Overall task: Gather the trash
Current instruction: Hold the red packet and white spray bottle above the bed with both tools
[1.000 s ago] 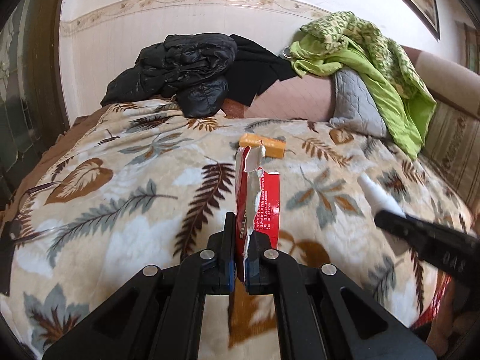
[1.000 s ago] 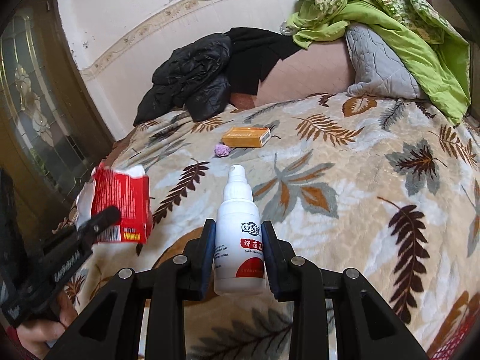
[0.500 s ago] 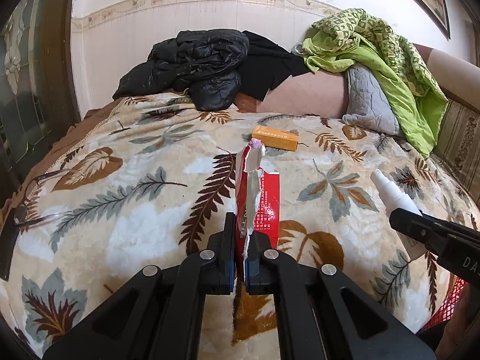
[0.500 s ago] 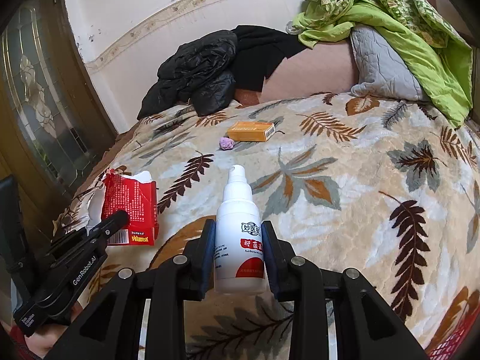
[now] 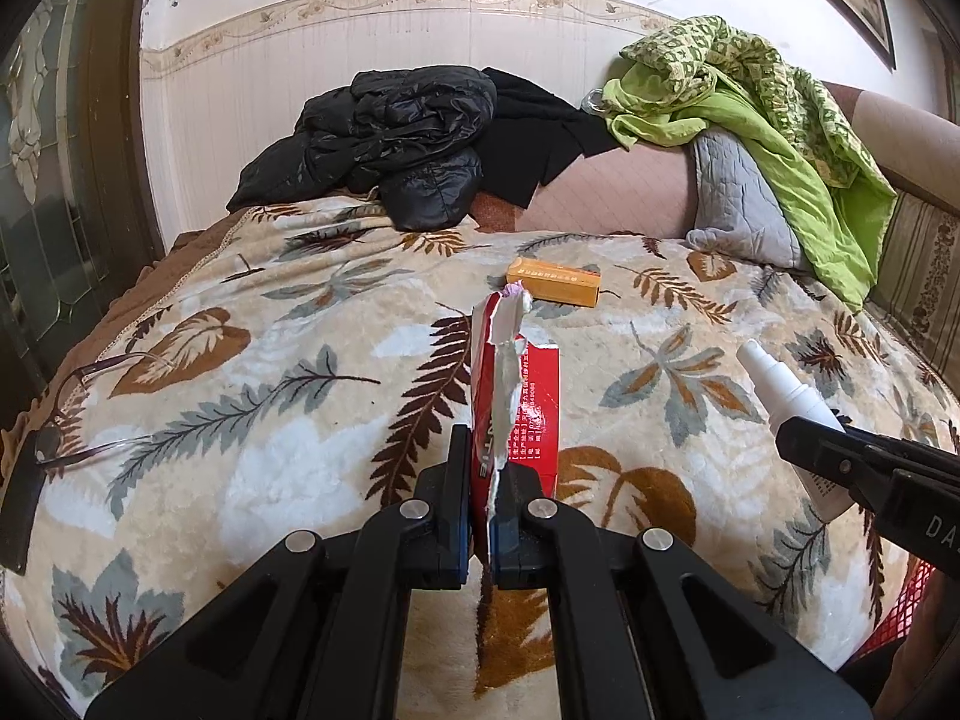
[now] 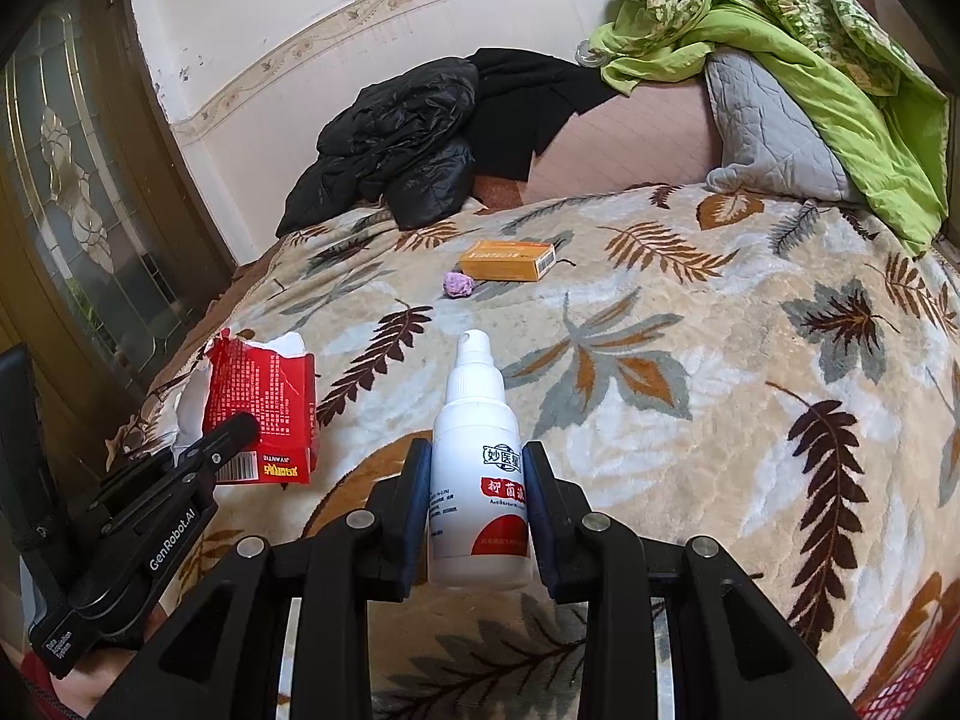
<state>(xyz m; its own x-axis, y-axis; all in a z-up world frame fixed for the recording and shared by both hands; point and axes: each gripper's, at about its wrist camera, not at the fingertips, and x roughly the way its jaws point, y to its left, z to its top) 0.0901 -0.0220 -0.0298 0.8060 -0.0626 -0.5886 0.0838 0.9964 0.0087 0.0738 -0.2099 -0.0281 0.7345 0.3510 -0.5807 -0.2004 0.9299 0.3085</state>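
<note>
Two pieces of trash are in your grip above the leaf-patterned blanket (image 5: 288, 480). Your left gripper (image 5: 479, 516) is clamped on the torn red box (image 5: 516, 402), which stands upright between its pads. Your right gripper (image 6: 477, 516) grasps the white spray bottle (image 6: 477, 480) by its body, nozzle pointing away from you. Ahead of both tools, an orange box (image 6: 507, 260) lies on the blanket with a small purple wad (image 6: 458, 284) just beside it.

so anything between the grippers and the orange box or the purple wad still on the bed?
Nothing visible lies in the way: bare blanket runs up to the orange box and purple wad. But both grippers are full: left gripper shut on the red carton, right gripper on the spray bottle.
</note>
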